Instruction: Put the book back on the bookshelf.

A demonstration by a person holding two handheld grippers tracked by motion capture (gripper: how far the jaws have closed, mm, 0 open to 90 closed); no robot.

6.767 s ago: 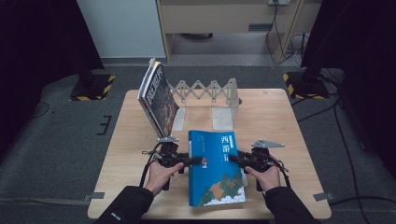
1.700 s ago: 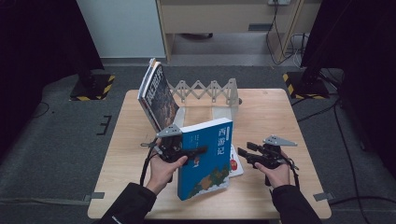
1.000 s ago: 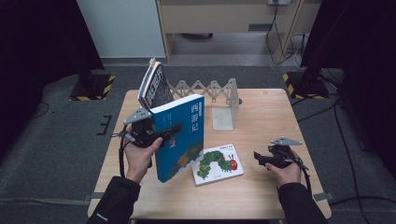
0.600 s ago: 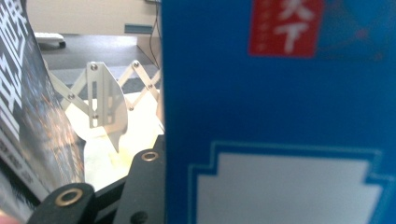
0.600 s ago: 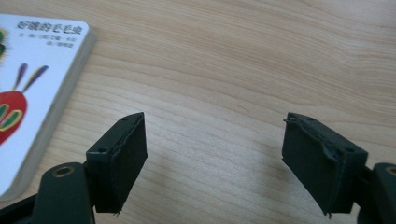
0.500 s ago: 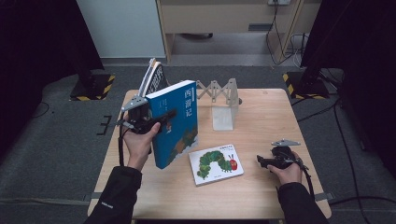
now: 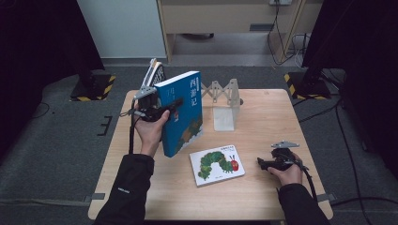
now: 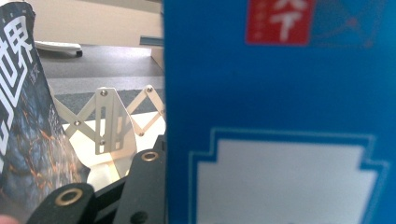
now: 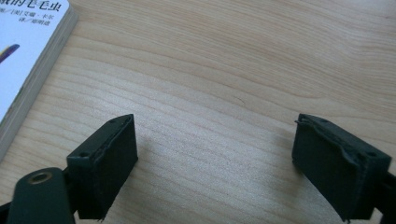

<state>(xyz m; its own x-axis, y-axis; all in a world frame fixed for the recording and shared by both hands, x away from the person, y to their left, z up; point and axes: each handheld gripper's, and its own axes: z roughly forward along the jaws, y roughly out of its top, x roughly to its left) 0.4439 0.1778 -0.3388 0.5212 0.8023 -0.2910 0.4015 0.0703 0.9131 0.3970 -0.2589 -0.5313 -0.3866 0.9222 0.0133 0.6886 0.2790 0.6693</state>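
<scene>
Blue book [image 7: 183, 115] stands upright off the table, clamped in the left gripper [image 7: 159, 110]. Right gripper [image 7: 267, 163] rests low, its jaws just opened wide, nothing between them.

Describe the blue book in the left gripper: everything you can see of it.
The blue book is a thick volume with a glossy blue cover, white characters near its top and a dark green picture lower down. It is held upright, lifted off the table, with its lower corner just above the wood. The left gripper is clamped on its edge. In the left gripper view its cover carries a red label and a white panel. It stands close beside the dark book in the folding rack; whether they touch is unclear.
</scene>
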